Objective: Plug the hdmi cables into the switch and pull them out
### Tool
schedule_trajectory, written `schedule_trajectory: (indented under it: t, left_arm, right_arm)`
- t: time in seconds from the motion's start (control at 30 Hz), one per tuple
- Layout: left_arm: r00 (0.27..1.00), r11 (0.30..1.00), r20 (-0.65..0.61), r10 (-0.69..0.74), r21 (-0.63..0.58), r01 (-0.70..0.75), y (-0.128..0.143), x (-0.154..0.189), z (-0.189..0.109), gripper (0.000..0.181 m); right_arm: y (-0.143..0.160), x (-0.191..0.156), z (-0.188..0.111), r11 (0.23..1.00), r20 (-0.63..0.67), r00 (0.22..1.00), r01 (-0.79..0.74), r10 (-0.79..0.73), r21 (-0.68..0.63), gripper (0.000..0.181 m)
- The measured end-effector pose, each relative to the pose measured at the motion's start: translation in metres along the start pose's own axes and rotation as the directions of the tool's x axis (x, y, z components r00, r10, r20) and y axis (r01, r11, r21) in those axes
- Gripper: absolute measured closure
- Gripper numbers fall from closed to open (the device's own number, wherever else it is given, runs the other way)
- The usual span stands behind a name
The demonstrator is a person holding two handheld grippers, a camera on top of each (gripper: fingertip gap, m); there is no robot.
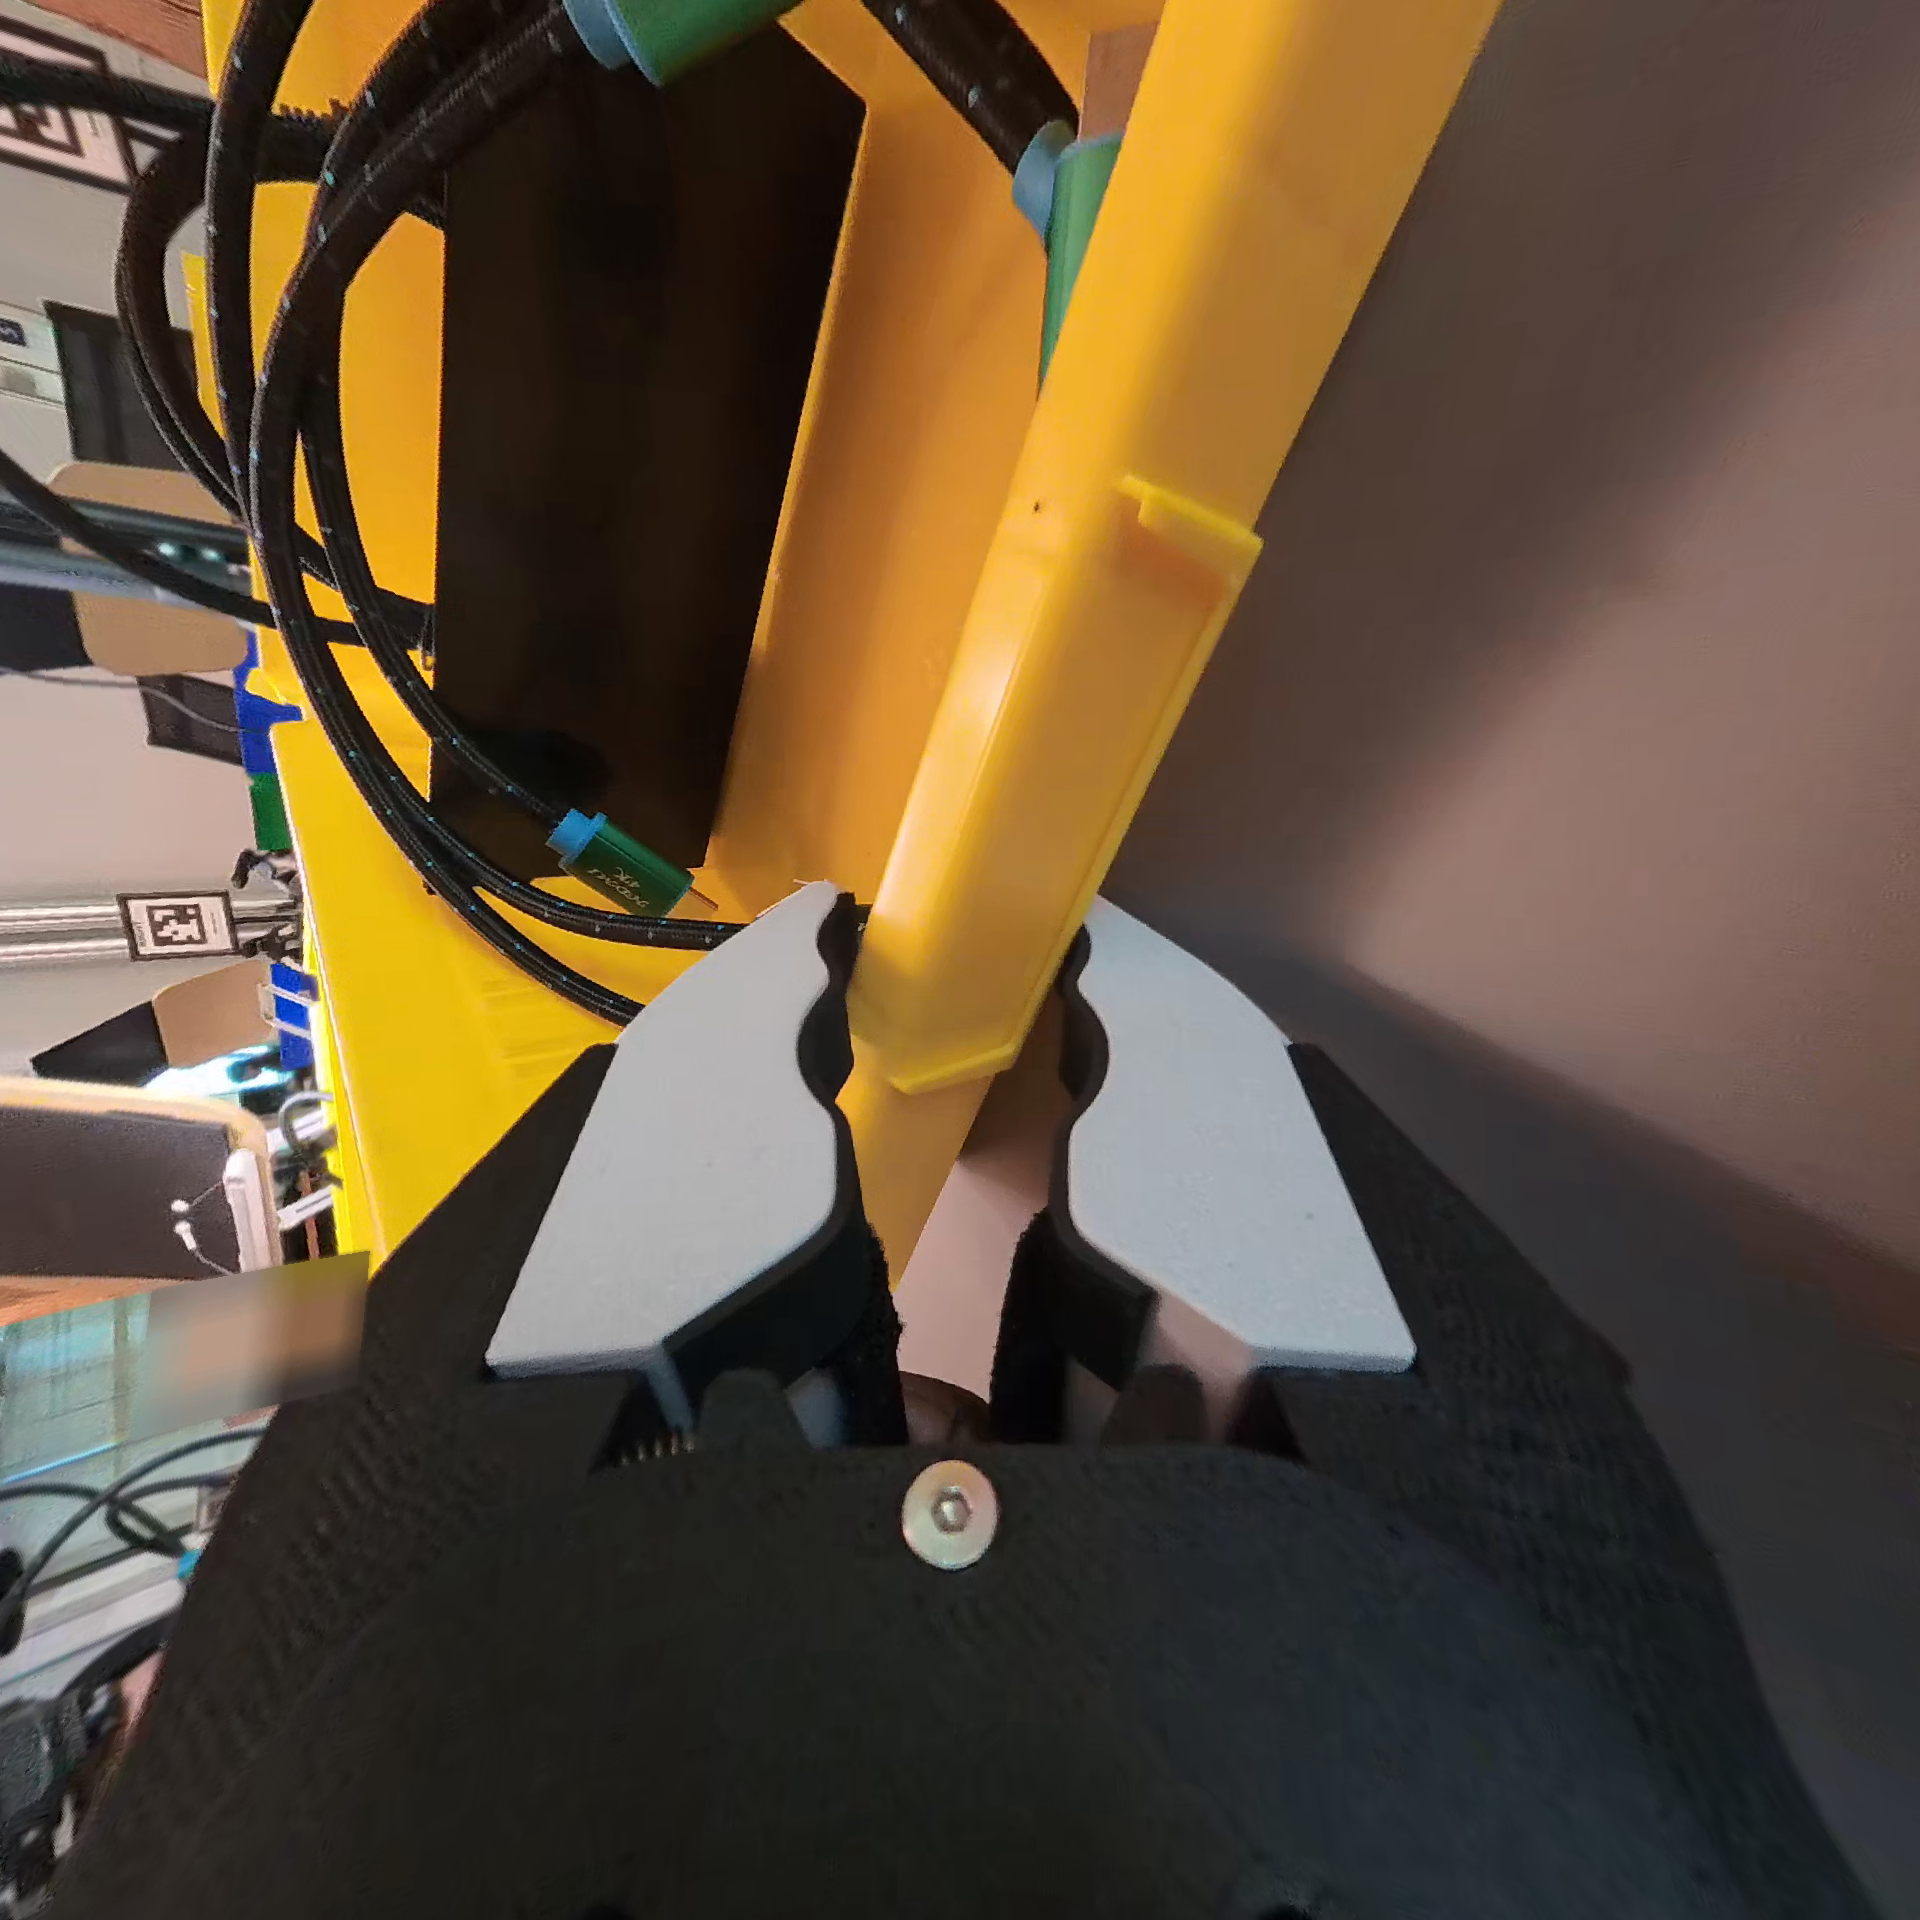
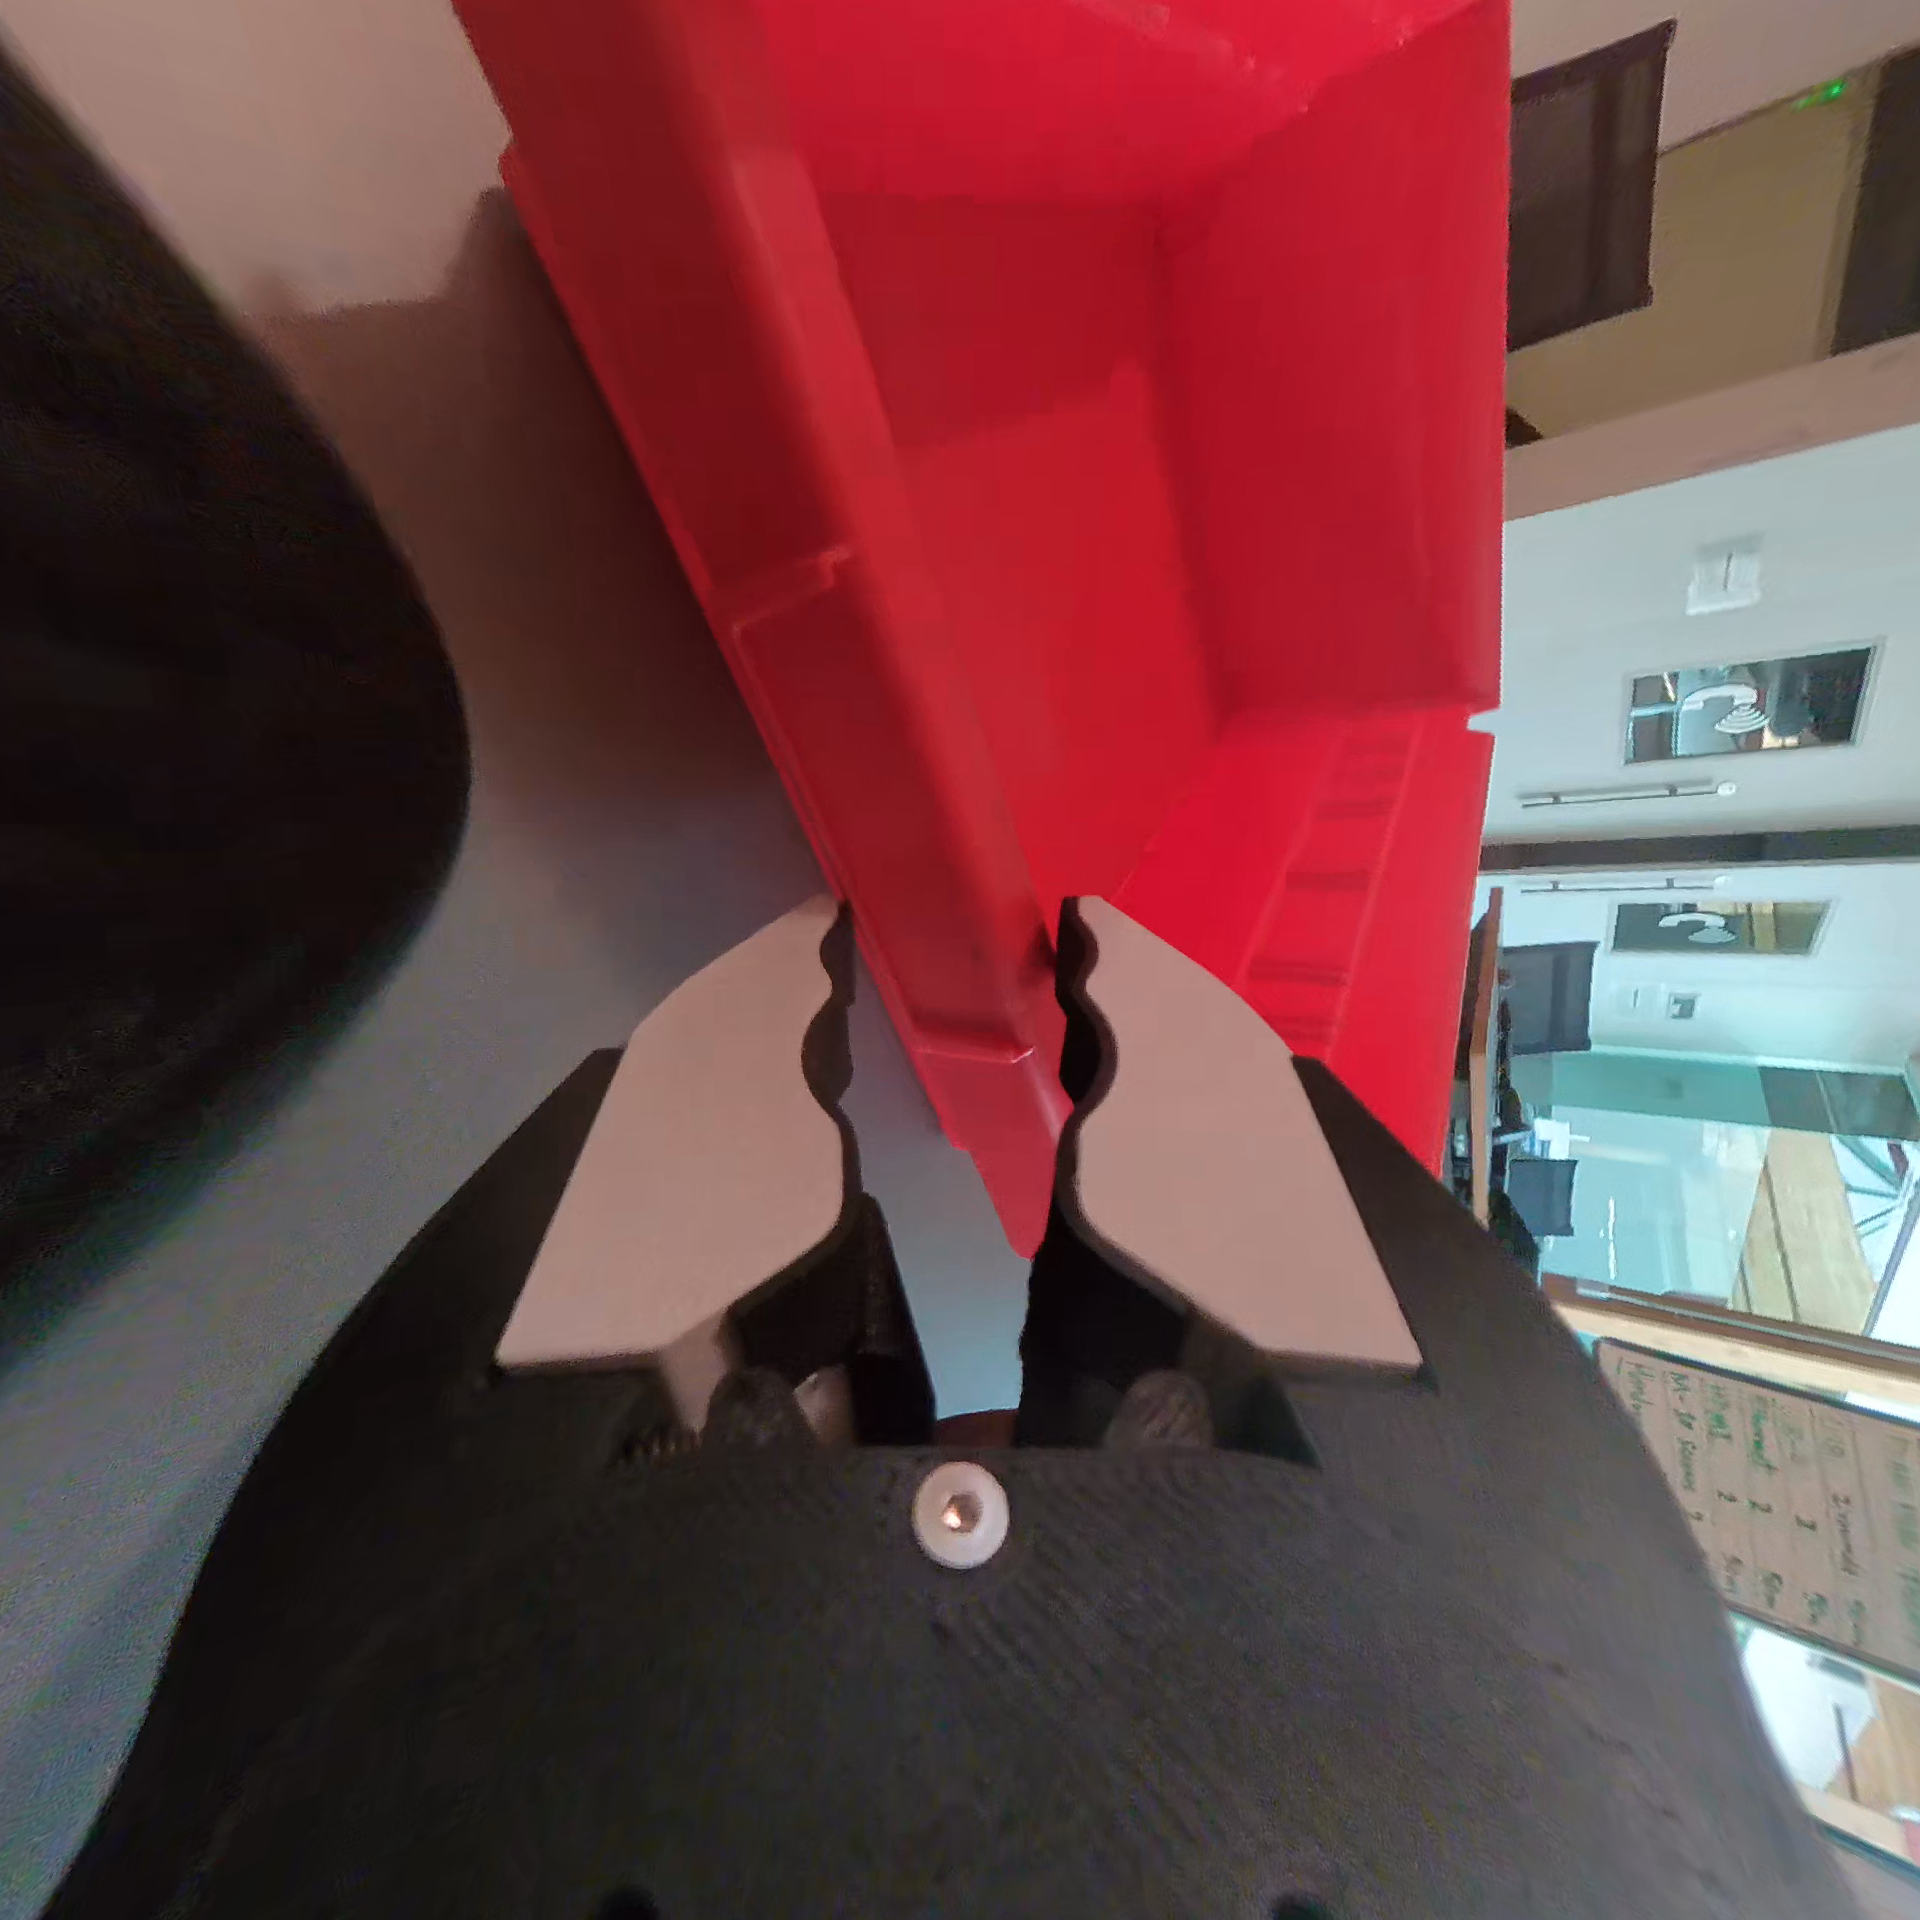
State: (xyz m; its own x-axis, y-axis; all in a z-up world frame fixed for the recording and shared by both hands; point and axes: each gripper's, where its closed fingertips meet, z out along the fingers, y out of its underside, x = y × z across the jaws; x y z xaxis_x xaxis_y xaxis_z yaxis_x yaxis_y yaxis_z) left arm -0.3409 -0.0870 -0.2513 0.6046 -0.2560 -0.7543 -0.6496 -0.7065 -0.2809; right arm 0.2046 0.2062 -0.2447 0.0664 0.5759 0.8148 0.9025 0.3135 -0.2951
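In the left wrist view my left gripper [image 1: 961, 935] is shut on the rim of a yellow plastic bin [image 1: 1122, 665]. Inside the bin lies a black box, the switch [image 1: 634, 436], with coiled black braided HDMI cables [image 1: 312, 582]. One green plug with a blue collar [image 1: 623, 868] lies loose near the gripper. Two more green plugs show at the top [image 1: 665, 31] and behind the rim [image 1: 1070, 208]. In the right wrist view my right gripper [image 2: 951, 925] is shut on the wall of a red plastic bin [image 2: 1039, 520], which looks empty inside.
A dark grey surface [image 1: 1558, 727] runs beside the yellow bin. A large blurred black shape [image 2: 187, 675] fills the left of the right wrist view. Room background with desks, cables and a marker tag [image 1: 175, 925] lies to the left.
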Motion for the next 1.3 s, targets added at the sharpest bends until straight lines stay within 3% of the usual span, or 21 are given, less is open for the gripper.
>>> schedule_trajectory:
  t: [0.23, 0.43, 0.57, 0.67, 0.73, 0.87, 0.97, 1.03, 1.13, 1.23, 1.3]
  left_arm:
    - [1.000, 0.999, 0.000, 0.023, 0.023, -0.023, 0.061, 0.009, -0.042, 0.145]
    - [1.000, 0.998, -0.002, 0.029, 0.050, -0.029, 0.095, 0.021, -0.073, 0.145]
    - [0.996, 0.992, -0.046, -0.070, 0.100, 0.074, 0.094, 0.026, -0.080, 0.137]
    - [0.971, 0.953, -0.123, -0.207, 0.201, 0.228, 0.072, 0.023, -0.095, 0.126]
    - [0.945, 0.919, -0.130, -0.299, 0.227, 0.322, 0.059, 0.010, -0.105, 0.117]
    - [0.906, 0.833, -0.119, -0.406, 0.361, 0.420, 0.020, -0.025, -0.131, 0.110]
    - [0.893, 0.814, -0.004, -0.450, 0.410, 0.412, 0.001, -0.068, -0.135, 0.111]
    - [0.897, 0.847, 0.098, -0.431, 0.387, 0.365, -0.009, -0.099, -0.127, 0.111]
    - [0.932, 0.919, 0.202, -0.302, 0.322, 0.228, -0.028, -0.140, -0.105, 0.111]
    - [0.970, 0.981, 0.219, -0.108, 0.179, 0.069, -0.040, -0.166, -0.070, 0.111]
    - [0.987, 0.999, 0.159, 0.010, 0.051, -0.019, -0.034, -0.173, -0.041, 0.111]
  right_arm:
    - [0.056, 0.000, -0.030, 0.998, 0.083, 0.996, 0.029, -0.024, -0.048, 0.143]
    - [0.078, -0.005, -0.048, 0.995, 0.160, 0.987, 0.025, -0.009, -0.096, 0.141]
    - [0.072, -0.010, -0.057, 0.997, 0.228, 0.971, -0.067, 0.074, -0.036, 0.133]
    - [0.045, -0.003, -0.077, 0.962, 0.288, 0.936, -0.245, 0.202, 0.120, 0.127]
    - [0.006, 0.011, -0.104, 0.860, 0.372, 0.883, -0.408, 0.286, 0.307, 0.122]
    - [-0.091, 0.038, -0.189, 0.395, 0.537, 0.824, -0.562, 0.183, 0.727, 0.127]
    - [-0.130, 0.046, -0.215, 0.080, 0.565, 0.812, -0.579, 0.147, 0.811, 0.128]
    - [-0.148, 0.040, -0.210, -0.047, 0.642, 0.758, -0.641, 0.121, 0.766, 0.129]
    - [-0.169, 0.019, -0.187, -0.093, 0.739, 0.671, -0.733, 0.062, 0.674, 0.129]
    - [-0.181, -0.003, -0.170, -0.050, 0.792, 0.610, -0.790, 0.019, 0.611, 0.130]
    - [-0.183, -0.013, -0.164, -0.012, 0.796, 0.606, -0.795, 0.013, 0.606, 0.130]
